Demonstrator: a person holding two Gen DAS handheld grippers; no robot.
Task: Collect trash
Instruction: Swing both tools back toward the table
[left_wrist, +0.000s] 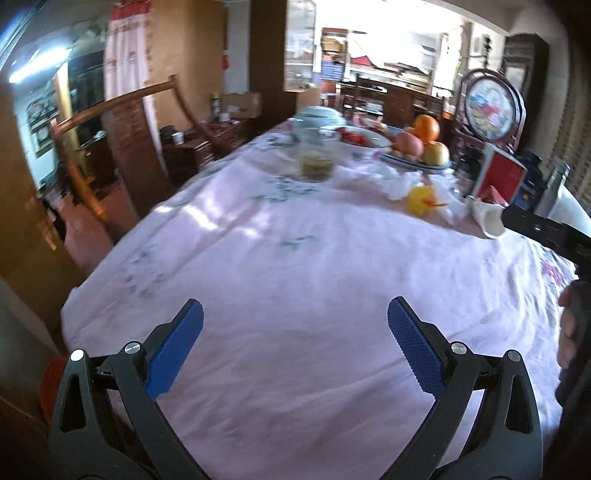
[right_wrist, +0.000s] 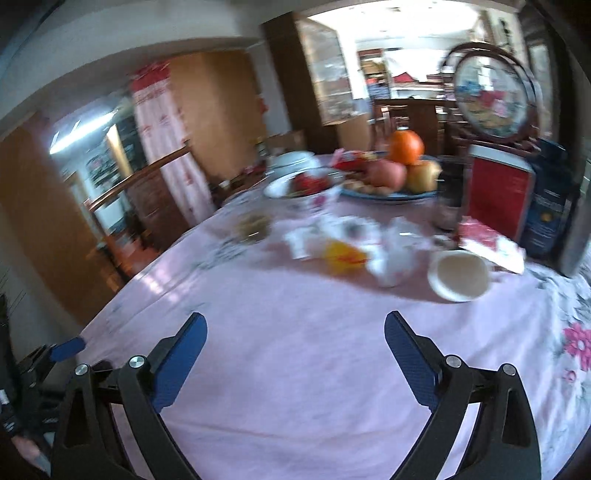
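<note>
White cup (right_wrist: 460, 275) lies tipped sideways.

I see a tipped paper cup (right_wrist: 460, 275) at one o'clock on the table (right_wrist: 295, 314); crumpled wrappers (right_wrist: 369, 251) lie left of it. The fruit plate (right_wrist: 391, 194) sits behind at twelve.

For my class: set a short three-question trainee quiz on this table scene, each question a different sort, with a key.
1. True or false: the right gripper holds a paper cup.
2. Which lies nearest the yellow wrapper? A) orange B) white crumpled paper C) red box
3. Fill in: the cup lies on its ____.

Key: 1 false, both it and the left gripper stand open and hold nothing; 2 B; 3 side, mouth towards the right wrist camera.
</note>
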